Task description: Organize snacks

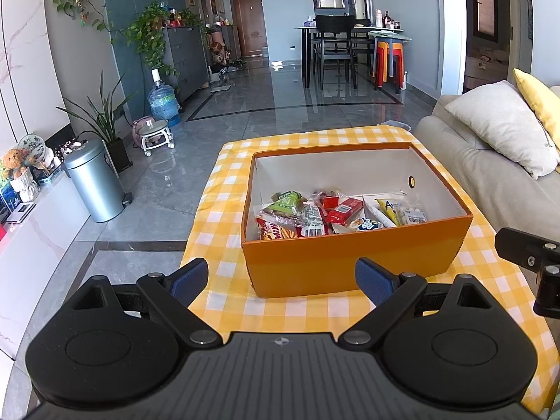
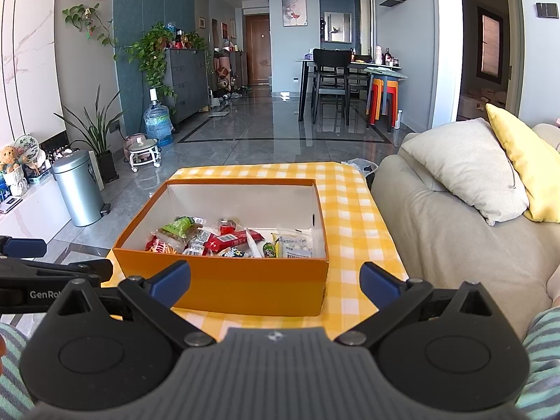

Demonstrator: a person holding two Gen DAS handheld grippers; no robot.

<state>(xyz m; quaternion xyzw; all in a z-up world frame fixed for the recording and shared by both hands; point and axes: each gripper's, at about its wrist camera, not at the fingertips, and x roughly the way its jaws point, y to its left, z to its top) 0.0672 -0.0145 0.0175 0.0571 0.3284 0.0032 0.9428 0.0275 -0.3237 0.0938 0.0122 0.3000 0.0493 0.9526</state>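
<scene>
- "GenRo" is reading in white on the side of your left tool [image 1: 281, 278], where it is showing at the left edge of the right wrist view; the rest of the word is being cut off.
- Inside the orange box [image 1: 353, 262], a yellow-and-white packet [image 2: 293, 245] is showing letters that start with "A", and a red packet [image 1: 344, 211] is carrying a white barcode label; the other print is too small to read.
- The snacks [image 1: 315, 215] are lying in a loose pile on the box floor, toward its near wall, a green packet [image 2: 179, 226] on the left and the yellow-and-white one on the right.
- The box is sitting on a worktop covered by a yellow checked cloth [image 1: 224, 217], just beside a beige sofa [image 2: 437, 241] that is holding a white pillow [image 2: 465, 171] and a yellow one.
- Grey glossy floor tiles are stretching back to a dining table with black chairs [image 1: 332, 45]; a silver pedal bin [image 1: 94, 185] is standing at the left, near potted plants and a water jug [image 2: 158, 122].
- You are holding both tools level and short of the box's near wall, touching nothing.
- Your left tool is standing released, blue pads spread wide with nothing between them.
- Your right tool [image 2: 275, 281] is standing released too, jaws apart and gripping nothing.
</scene>
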